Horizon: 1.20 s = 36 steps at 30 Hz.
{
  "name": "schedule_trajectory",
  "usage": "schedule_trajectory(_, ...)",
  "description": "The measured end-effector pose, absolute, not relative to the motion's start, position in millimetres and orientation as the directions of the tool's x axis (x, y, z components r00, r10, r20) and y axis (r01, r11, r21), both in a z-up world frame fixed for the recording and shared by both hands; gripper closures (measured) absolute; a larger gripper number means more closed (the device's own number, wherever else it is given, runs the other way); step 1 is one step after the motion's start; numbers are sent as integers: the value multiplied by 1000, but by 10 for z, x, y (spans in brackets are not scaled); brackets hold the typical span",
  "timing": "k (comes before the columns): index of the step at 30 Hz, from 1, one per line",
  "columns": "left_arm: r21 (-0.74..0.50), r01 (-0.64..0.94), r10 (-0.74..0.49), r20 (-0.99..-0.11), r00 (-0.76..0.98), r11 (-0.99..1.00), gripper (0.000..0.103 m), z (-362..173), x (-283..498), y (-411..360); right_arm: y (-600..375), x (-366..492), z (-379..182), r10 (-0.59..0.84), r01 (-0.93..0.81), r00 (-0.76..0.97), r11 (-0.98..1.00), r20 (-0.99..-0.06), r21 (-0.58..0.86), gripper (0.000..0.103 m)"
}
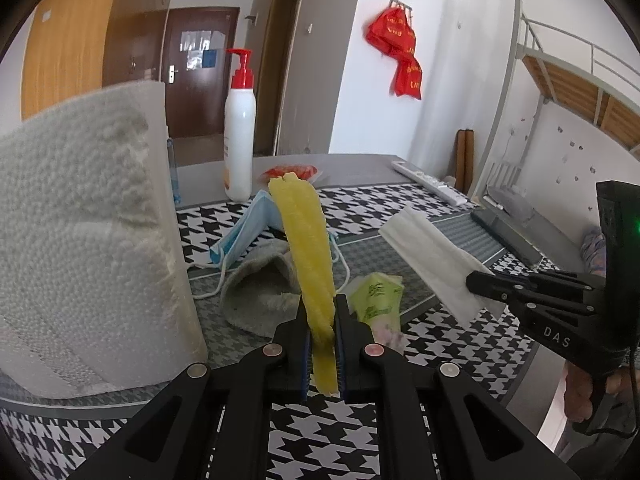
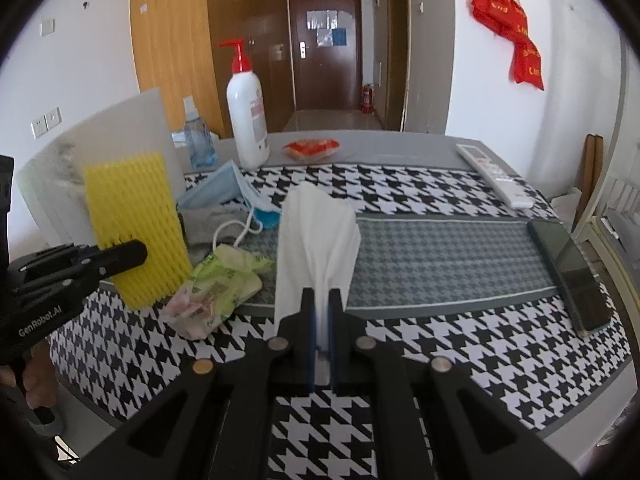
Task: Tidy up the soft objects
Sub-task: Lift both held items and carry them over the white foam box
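My left gripper (image 1: 320, 320) is pinched tight on the yellow foam net (image 1: 304, 240), which sticks up & away from me, lifted off the table (image 2: 440, 256). From the right cam I see the net's flat face w/ its bumpy ridges, held by the black fingers at its lower edge. My right gripper (image 2: 320, 308) is squeezed on the white tissue (image 2: 320, 232); the tissue fans out above the tips, also off the table. Under the two things lie more soft bits: a blue face mask (image 1: 244, 232) w/ white loops, a grey cloth (image 1: 260, 288) just beside it, and a green wipes pack (image 2: 224, 284) near my left tips. A big white foam block (image 1: 88, 232) stands on the left, very close to my left cam. At the back stand a white pump bottle (image 2: 248, 120) w/ red top, a small clear bottle (image 2: 198, 136) & a red snack bag (image 2: 312, 147). A white remote (image 2: 494, 174) & a dark phone (image 2: 572, 276) lie on the right side, well apart from the soft stuff.
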<state>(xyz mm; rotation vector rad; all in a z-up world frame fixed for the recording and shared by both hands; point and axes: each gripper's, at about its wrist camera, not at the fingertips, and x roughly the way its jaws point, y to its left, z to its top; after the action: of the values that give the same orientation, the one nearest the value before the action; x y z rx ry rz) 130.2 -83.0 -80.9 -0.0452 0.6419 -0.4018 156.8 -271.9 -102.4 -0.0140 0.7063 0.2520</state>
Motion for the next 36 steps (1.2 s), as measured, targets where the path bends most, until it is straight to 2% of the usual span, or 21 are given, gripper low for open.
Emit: schedule_trajectory(36,-29,303,-283,-450,847,953,93,-39,949,-820,-2781,1219,-310,334,-313,818,942,-468,124,95)
